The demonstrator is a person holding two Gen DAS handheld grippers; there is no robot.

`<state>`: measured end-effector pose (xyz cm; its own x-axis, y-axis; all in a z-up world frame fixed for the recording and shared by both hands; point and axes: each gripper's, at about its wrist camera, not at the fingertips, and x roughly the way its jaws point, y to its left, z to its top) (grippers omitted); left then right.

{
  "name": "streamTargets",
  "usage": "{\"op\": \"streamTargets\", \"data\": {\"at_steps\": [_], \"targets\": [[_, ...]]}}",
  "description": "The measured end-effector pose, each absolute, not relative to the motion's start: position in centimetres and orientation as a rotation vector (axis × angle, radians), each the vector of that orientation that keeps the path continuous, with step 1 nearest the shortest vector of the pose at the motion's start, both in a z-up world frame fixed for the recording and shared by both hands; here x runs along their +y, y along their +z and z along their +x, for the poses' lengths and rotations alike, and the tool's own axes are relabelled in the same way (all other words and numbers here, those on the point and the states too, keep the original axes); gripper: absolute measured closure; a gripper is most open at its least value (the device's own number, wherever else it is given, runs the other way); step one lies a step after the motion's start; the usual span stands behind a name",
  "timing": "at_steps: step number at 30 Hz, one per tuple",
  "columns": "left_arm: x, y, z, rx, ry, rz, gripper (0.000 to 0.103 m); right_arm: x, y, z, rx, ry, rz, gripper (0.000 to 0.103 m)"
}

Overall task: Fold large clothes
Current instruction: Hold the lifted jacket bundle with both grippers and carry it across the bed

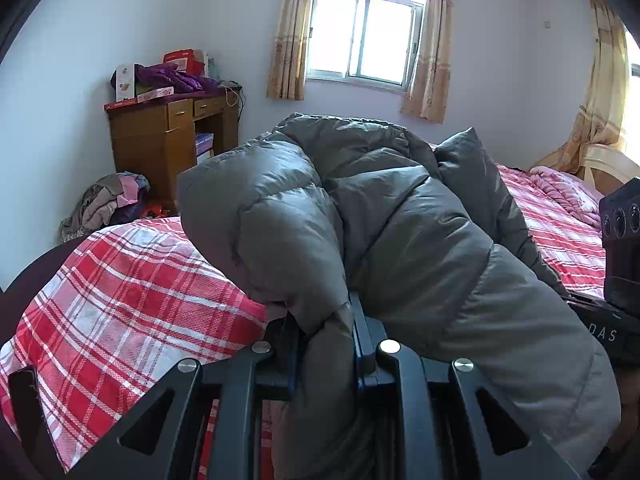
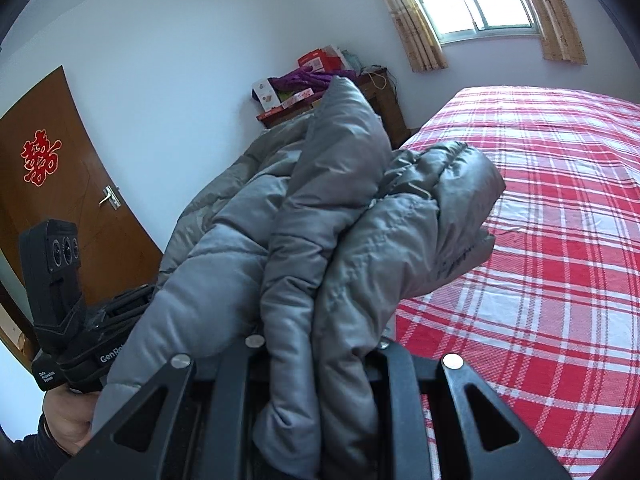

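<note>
Bulky grey quilted puffer jacket (image 1: 400, 216), bunched and held up over the red-and-white plaid bedspread (image 1: 132, 280). Pinched at one fold by the black left gripper (image 1: 324, 336), clamped tight on fabric. Thicker wad caught in the black right gripper (image 2: 320, 344), likewise closed on padding. Beyond: brown wooden desk (image 1: 160, 140), curtained window (image 1: 364, 32), brown door (image 2: 72, 184).

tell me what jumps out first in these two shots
A big grey puffer jacket fills the middle of both views, lifted over the bed with its red plaid sheet. The left gripper and the right gripper are each clamped on a bunch of it. Behind, a bright window and a cluttered wooden desk stand by the far wall.
</note>
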<state>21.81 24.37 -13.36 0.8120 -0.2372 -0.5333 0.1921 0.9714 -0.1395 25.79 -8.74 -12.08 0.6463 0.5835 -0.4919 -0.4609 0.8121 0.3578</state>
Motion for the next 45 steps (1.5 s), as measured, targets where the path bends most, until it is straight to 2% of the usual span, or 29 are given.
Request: {"op": "streamTargets", "data": {"at_steps": [40,45], "targets": [[27.5,-17.8,23.1,0.645,-0.168,-0.072,0.083,-5.4,-13.4,30.4,0.733,0.598,0.161,0.081],[27.4,-18.2,23.1,0.645,-0.151,-0.054,0.078,-5.2,-13.6,30.9,0.745,0.594,0.162,0.081]]}}
